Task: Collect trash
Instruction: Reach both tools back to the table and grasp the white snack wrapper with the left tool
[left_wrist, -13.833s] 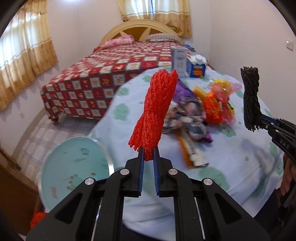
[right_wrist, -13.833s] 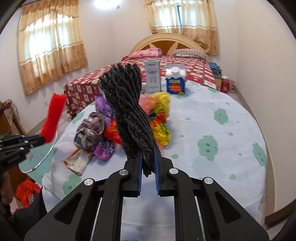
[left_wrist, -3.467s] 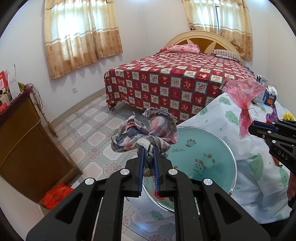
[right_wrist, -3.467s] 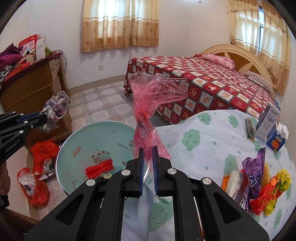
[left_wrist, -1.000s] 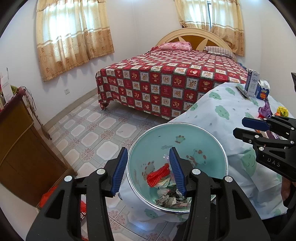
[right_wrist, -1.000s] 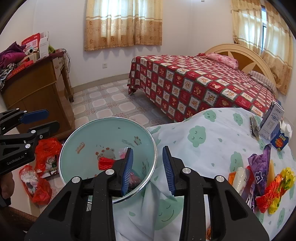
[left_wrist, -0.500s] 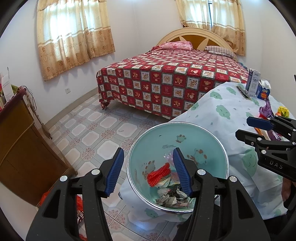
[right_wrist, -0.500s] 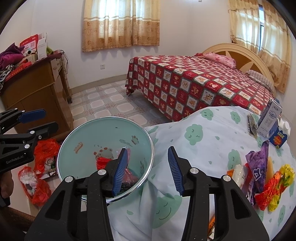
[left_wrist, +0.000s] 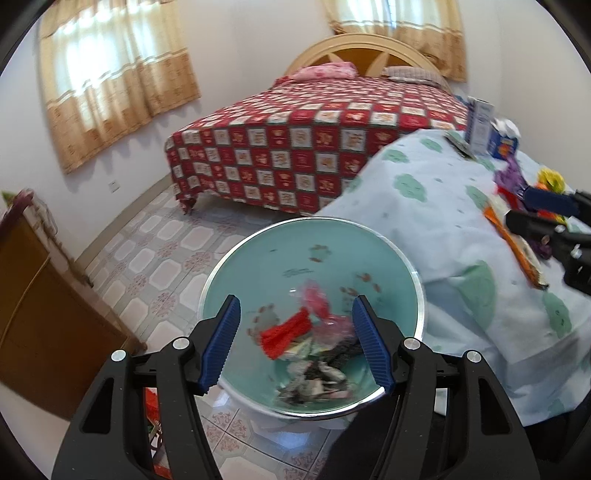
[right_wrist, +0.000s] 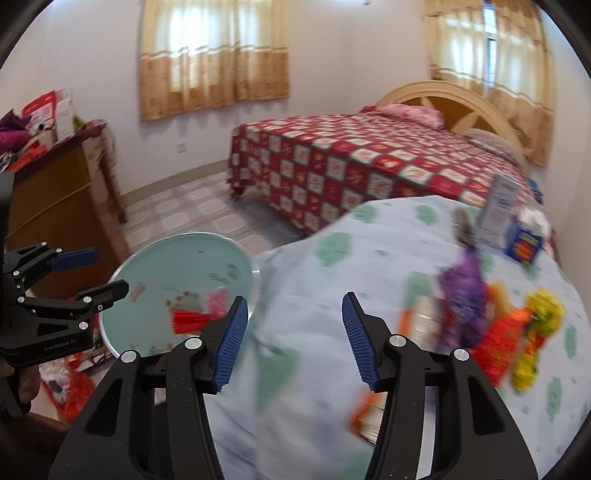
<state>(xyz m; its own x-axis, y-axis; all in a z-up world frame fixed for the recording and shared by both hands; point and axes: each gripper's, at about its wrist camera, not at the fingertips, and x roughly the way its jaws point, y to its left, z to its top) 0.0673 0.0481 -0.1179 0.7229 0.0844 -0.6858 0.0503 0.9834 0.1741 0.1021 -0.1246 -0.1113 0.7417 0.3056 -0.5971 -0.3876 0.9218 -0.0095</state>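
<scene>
A teal trash bin (left_wrist: 280, 258) (right_wrist: 159, 266) stands on the floor beside the table and holds a red mesh bundle (left_wrist: 286, 332), a pink bag (left_wrist: 314, 301) and crumpled wrappers (left_wrist: 314, 380). My left gripper (left_wrist: 295, 332) hovers over the bin, its jaws opening with nothing between them. My right gripper (right_wrist: 291, 328) is over the table's near edge, jaws opening and empty. More trash lies on the table: a purple wrapper (right_wrist: 461, 284), an orange wrapper (right_wrist: 498, 339) and a yellow wrapper (right_wrist: 539, 325).
The round table wears a pale blue cloth (right_wrist: 332, 266) with green clouds; two cartons (right_wrist: 517, 225) stand at its far side. A red checked bed (left_wrist: 314, 140) lies behind. A wooden cabinet (left_wrist: 33, 314) stands left, with red bags (right_wrist: 74, 387) on the tiled floor.
Both grippers have opened wider over the last second. The right gripper has swung from over the bin toward the table; the left has shifted and dipped slightly over the bin.
</scene>
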